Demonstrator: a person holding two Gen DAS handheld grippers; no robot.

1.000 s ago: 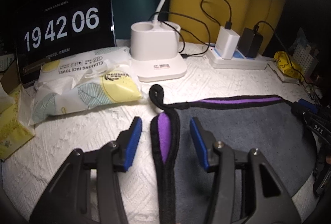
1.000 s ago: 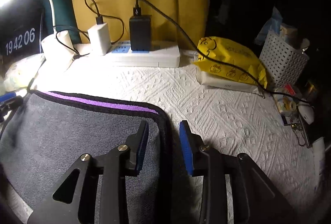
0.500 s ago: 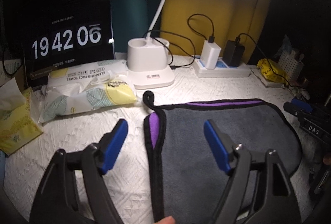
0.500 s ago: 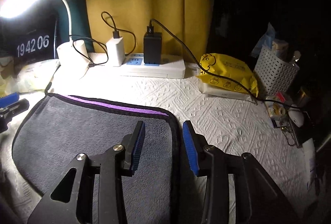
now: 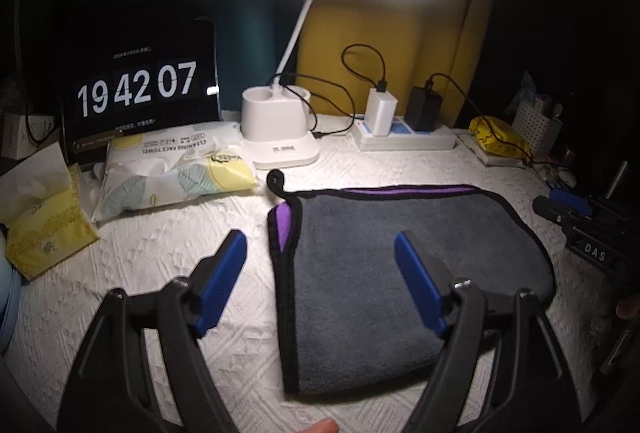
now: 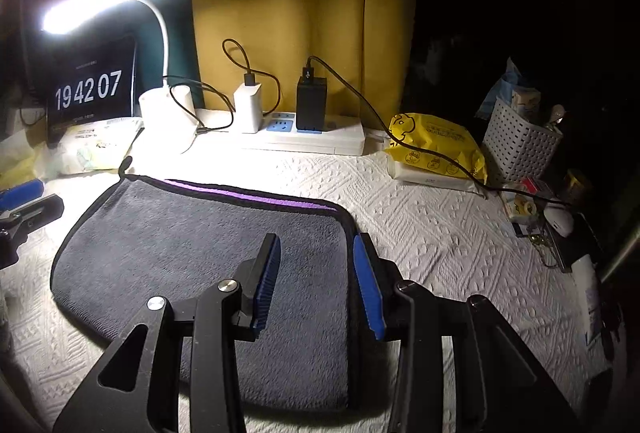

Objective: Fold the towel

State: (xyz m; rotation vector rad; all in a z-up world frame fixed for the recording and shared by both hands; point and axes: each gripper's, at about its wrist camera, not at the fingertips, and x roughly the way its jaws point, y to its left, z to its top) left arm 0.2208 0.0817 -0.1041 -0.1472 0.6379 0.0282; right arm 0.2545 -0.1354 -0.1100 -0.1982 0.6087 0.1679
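Lying folded on the white textured surface (image 5: 160,257), the grey towel (image 5: 400,265) shows a black border and a strip of purple along its far and left edges, with a small hanging loop (image 5: 275,178) sticking out at the far left corner. The left gripper (image 5: 320,257) hovers over the towel's left edge with its blue-padded fingers (image 5: 222,281) spread wide, holding nothing. The right gripper (image 6: 316,273) sits above the towel's right edge, fingers (image 6: 266,281) parted by a moderate gap and also holding nothing. Behind the towel stand a lit desk lamp (image 5: 280,121), a power strip (image 5: 404,141) with two chargers, a clock display (image 5: 136,89) reading 19 42 07, and a pack of face towels (image 5: 172,173).
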